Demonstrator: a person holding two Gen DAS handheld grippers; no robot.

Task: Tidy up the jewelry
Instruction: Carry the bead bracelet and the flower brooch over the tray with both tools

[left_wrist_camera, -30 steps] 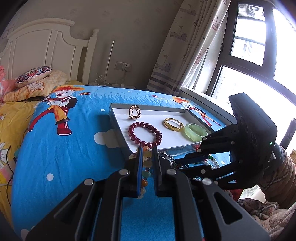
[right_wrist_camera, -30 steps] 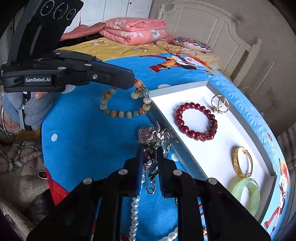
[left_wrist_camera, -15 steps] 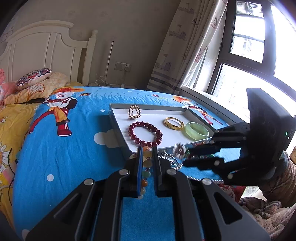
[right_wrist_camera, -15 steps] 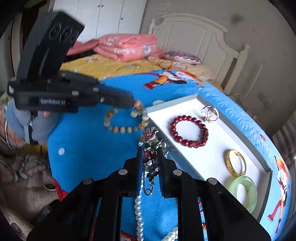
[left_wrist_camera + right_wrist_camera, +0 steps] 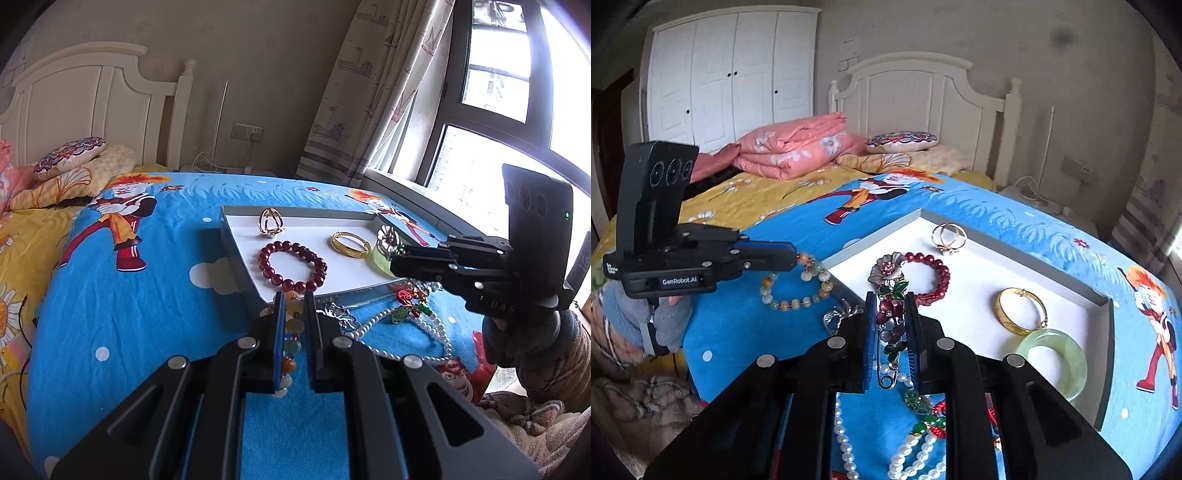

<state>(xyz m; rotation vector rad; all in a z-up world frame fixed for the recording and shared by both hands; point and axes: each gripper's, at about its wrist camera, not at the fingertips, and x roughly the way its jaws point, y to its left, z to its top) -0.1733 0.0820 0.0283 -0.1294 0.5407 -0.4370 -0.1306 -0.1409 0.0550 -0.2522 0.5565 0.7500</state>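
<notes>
right wrist view shows my right gripper (image 5: 890, 321) pinching a flower-shaped enamel brooch with a silver safety pin (image 5: 891, 295), held up over the near edge of the shallow white tray with a grey rim (image 5: 1015, 256). my left gripper (image 5: 294, 321) is pressed together on a bracelet of pale green and orange stone beads (image 5: 796, 282), which lies on the blue cartoon bedsheet (image 5: 129, 295) just beside the tray's corner.

four pieces already sit in the tray: a dark red bead bracelet (image 5: 291, 264), a gold openwork ring (image 5: 270, 221), a gold bangle (image 5: 350, 244) and a pale green jade bangle (image 5: 1054, 360), each apart from the others. so i judge the job roughly half done.

left outside on the sheet are a white pearl necklace (image 5: 846, 439), a small red and green ornament (image 5: 406, 306) lying on it, and a silvery piece (image 5: 837, 315) by the tray edge, too small to identify. the brooch and the bead bracelet are the two in hand and not yet set inside.
</notes>
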